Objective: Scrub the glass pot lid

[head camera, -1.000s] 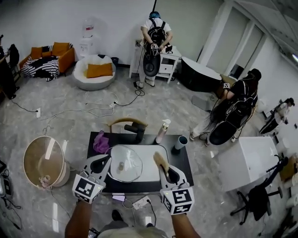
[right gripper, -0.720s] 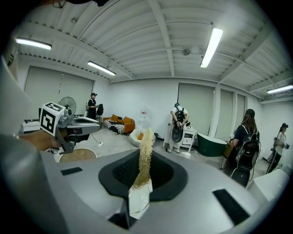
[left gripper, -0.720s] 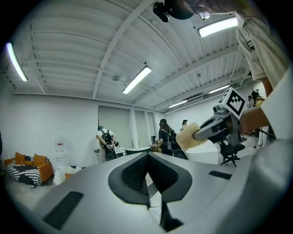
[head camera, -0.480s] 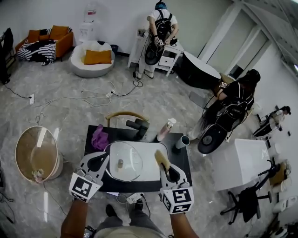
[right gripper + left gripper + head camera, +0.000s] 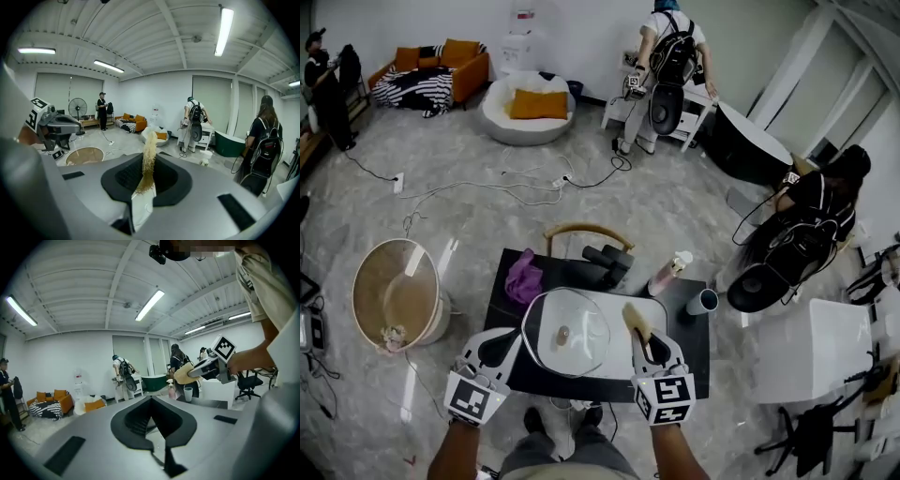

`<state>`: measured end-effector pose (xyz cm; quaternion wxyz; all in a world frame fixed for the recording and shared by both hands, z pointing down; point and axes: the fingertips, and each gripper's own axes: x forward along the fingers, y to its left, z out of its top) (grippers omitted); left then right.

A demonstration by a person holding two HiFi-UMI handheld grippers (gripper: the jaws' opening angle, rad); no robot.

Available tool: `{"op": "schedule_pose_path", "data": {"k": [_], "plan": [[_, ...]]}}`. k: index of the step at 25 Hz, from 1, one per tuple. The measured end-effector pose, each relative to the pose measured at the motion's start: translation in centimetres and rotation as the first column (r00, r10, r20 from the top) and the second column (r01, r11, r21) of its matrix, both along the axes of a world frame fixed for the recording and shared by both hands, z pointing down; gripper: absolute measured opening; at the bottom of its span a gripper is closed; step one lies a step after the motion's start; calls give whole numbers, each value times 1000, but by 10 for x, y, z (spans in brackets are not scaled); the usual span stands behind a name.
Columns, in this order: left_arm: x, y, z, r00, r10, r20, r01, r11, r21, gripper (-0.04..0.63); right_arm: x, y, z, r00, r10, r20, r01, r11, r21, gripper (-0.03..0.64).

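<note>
The glass pot lid (image 5: 567, 333), round with a small knob, is held up over the white sink (image 5: 623, 361) on the black table. My left gripper (image 5: 517, 342) is shut on the lid's left rim; in the left gripper view a thin sliver of the lid (image 5: 157, 446) shows between the closed jaws of that gripper (image 5: 151, 416). My right gripper (image 5: 643, 345) is shut on a yellow sponge (image 5: 635, 321), just right of the lid. In the right gripper view the sponge (image 5: 149, 157) stands upright between the jaws of the right gripper (image 5: 146, 180).
A purple cloth (image 5: 523, 278), a black faucet (image 5: 607, 261), a spray bottle (image 5: 668, 272) and a cup (image 5: 701, 302) stand along the table's far side. A round bin (image 5: 394, 295) sits on the floor at the left. People stand and sit farther off.
The head view has shifted, so the table sits lower and more to the right. Both grippers keep their hold; the lid has edged slightly toward the sponge.
</note>
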<state>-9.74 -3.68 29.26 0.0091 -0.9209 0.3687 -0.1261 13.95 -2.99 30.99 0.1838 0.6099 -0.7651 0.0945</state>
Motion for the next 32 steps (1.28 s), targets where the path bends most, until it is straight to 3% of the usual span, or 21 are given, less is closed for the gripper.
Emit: {"op": "schedule_pose_path", "data": {"k": [7, 16, 23, 32], "plan": [[-1, -25, 59, 992, -114, 49, 118, 988, -102, 12, 15, -45, 71, 999, -43, 27, 44, 997, -62, 51], [0, -51, 125, 986, -143, 80, 155, 973, -172, 12, 24, -82, 151, 998, -21, 57, 29, 988, -151, 51], [-6, -59, 169, 986, -136, 100, 152, 974, -170, 12, 18, -105, 215, 999, -24, 21, 28, 978, -207, 51], [-11, -63, 207, 983, -156, 100, 177, 949, -260, 13, 2, -129, 278, 999, -43, -19, 36, 964, -264, 51]]}}
